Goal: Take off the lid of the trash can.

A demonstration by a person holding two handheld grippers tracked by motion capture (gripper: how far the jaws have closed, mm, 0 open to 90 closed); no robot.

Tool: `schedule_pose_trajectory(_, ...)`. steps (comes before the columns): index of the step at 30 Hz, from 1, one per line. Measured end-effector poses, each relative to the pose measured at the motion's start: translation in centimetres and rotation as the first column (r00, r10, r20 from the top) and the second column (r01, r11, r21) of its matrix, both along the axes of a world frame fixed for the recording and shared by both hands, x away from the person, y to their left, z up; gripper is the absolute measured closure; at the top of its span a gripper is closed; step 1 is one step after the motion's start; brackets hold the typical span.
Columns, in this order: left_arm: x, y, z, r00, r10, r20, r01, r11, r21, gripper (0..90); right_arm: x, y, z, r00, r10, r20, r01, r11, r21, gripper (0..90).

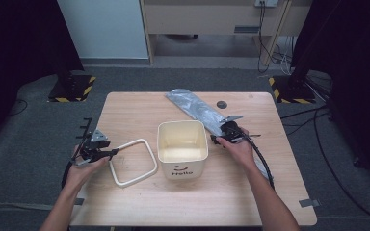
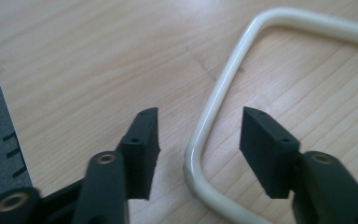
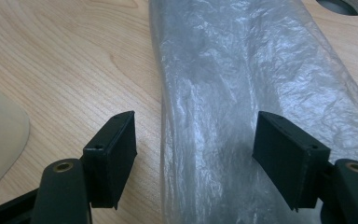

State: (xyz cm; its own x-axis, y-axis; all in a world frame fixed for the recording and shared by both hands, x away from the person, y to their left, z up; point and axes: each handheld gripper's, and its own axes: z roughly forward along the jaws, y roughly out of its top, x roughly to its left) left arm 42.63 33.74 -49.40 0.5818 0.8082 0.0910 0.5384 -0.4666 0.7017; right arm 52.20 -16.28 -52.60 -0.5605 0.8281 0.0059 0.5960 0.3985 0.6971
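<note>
Cream ring (image 2: pixel 214 100) between parted fingers (image 2: pixel 142 144) (untouched) — table (image 2: pixel 84 60)

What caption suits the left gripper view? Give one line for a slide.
Left gripper open, its fingers straddling a corner of the cream ring frame lying on the wooden table.

"hello" on the bin (image 1: pixel 182 169).

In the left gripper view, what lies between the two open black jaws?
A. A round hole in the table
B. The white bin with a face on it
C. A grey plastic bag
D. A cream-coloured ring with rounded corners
D: in the left gripper view the cream ring runs up between the left gripper jaws, which stand apart and do not press it.
</note>
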Motion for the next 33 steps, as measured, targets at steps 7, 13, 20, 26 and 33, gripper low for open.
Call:
schedule_pose_trajectory(7,-0.8,-0.9,1.4,0.9997,-0.017,0.017,0.019,0.9979,-0.062,23.5,0.4,0.2,0.0,0.9998,-0.011,0.016,0.011,0.9997,0.022,27.8)
schedule_pose_trajectory(13,-1.4,-2.0,1.8,0.9990,-0.043,0.014,0.044,0.9932,-0.108,16.8,1.2,0.9,-0.2,0.9999,-0.007,0.013,0.007,1.0000,-0.001,26.4)
schedule_pose_trajectory(20,-2.2,-2.1,2.7,0.9974,-0.065,0.032,0.069,0.9857,-0.154,16.1,1.5,1.1,-0.5,0.9995,-0.029,0.013,0.029,0.9995,0.010,38.8)
schedule_pose_trajectory(26,-2.7,-2.2,3.4,0.9969,-0.058,0.054,0.067,0.9810,-0.182,14.4,1.5,0.6,-0.1,0.9988,-0.046,0.014,0.046,0.9989,-0.007,79.6)
schedule_pose_trajectory(33,-3.2,-3.0,4.5,0.9935,-0.065,0.093,0.082,0.9770,-0.197,14.7,1.1,-0.2,1.1,0.9981,-0.020,0.058,0.024,0.9975,-0.067,89.9)
